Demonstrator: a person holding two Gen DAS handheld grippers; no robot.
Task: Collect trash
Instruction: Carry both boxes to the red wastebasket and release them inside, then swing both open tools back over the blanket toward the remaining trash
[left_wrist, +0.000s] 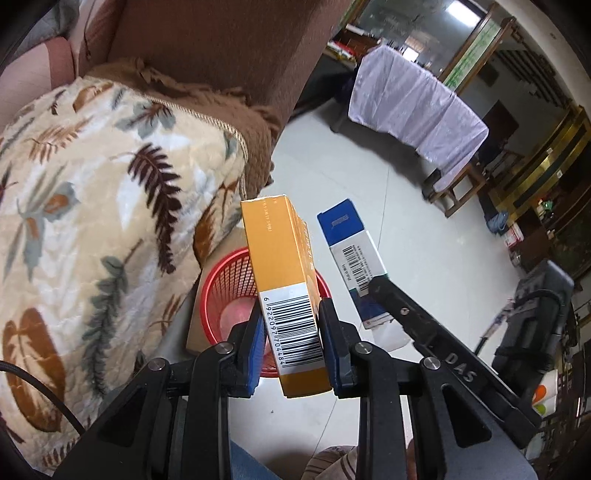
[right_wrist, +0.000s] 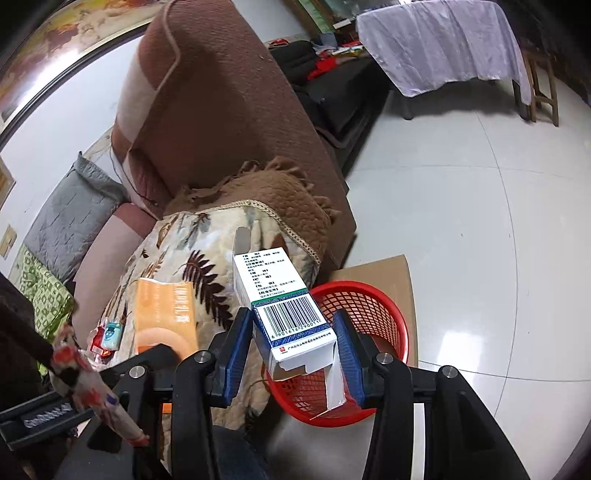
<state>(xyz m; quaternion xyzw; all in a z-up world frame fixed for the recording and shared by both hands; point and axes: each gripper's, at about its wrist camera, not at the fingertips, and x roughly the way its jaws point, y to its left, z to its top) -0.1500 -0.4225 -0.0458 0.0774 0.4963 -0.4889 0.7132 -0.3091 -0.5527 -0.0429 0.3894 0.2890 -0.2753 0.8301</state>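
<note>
My left gripper (left_wrist: 291, 314) is shut on an orange carton (left_wrist: 280, 266) with a barcode, held above the red mesh basket (left_wrist: 225, 288) on the floor. To its right in the left wrist view, the right gripper (left_wrist: 373, 291) holds a blue and white carton (left_wrist: 351, 251). In the right wrist view my right gripper (right_wrist: 291, 325) is shut on that blue and white carton (right_wrist: 280, 302), whose end flap hangs open over the red basket (right_wrist: 369, 321). The orange carton (right_wrist: 164, 314) shows at the left, over the blanket.
A leaf-patterned blanket (left_wrist: 92, 206) covers the brown sofa (right_wrist: 221, 110) beside the basket. Small wrappers (right_wrist: 107, 336) lie on the blanket. Cardboard (right_wrist: 384, 273) lies under the basket on pale floor tiles. A table with a white cloth (left_wrist: 413, 110) stands across the room.
</note>
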